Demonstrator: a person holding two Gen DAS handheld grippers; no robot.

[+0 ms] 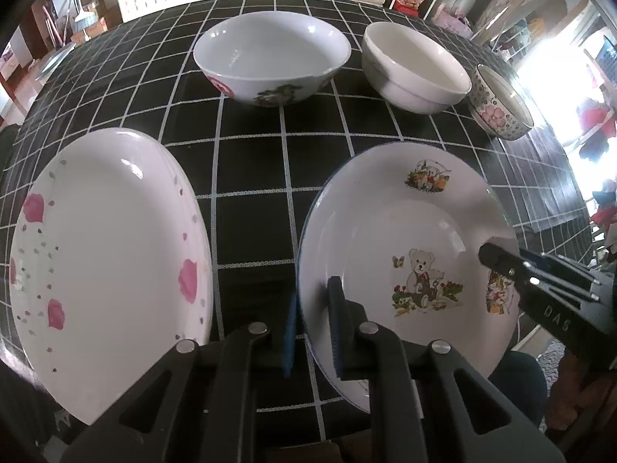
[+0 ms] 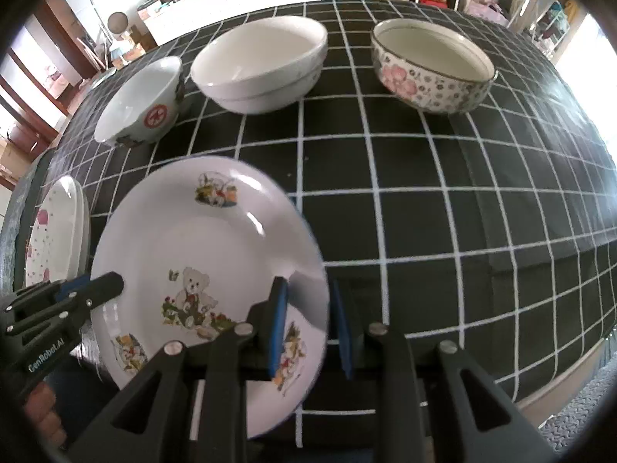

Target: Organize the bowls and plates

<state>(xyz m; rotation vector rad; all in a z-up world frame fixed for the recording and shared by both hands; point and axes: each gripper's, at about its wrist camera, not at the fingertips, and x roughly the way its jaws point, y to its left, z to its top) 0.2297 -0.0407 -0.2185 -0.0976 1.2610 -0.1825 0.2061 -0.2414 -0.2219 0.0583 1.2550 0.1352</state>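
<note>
A white plate with teddy bear pictures (image 1: 405,223) (image 2: 200,231) is held from both sides over the black checked tablecloth (image 1: 250,162). My left gripper (image 1: 314,332) is shut on its left rim, one blue pad inside the plate and one outside. From the other side, my right gripper (image 2: 308,328) is shut on its right rim in the same way. Each gripper also shows in the other's view: the right gripper (image 1: 491,249) and the left gripper (image 2: 115,283). A white plate with pink flowers (image 1: 108,250) (image 2: 58,223) lies just to the left.
Along the far side stand a large white bowl with decals (image 1: 270,54) (image 2: 135,100), stacked plain white bowls (image 1: 416,61) (image 2: 262,58) and a floral bowl (image 1: 497,100) (image 2: 432,61). Bare tablecloth (image 2: 424,212) lies to the right of the plate. Cluttered shelves stand behind the table.
</note>
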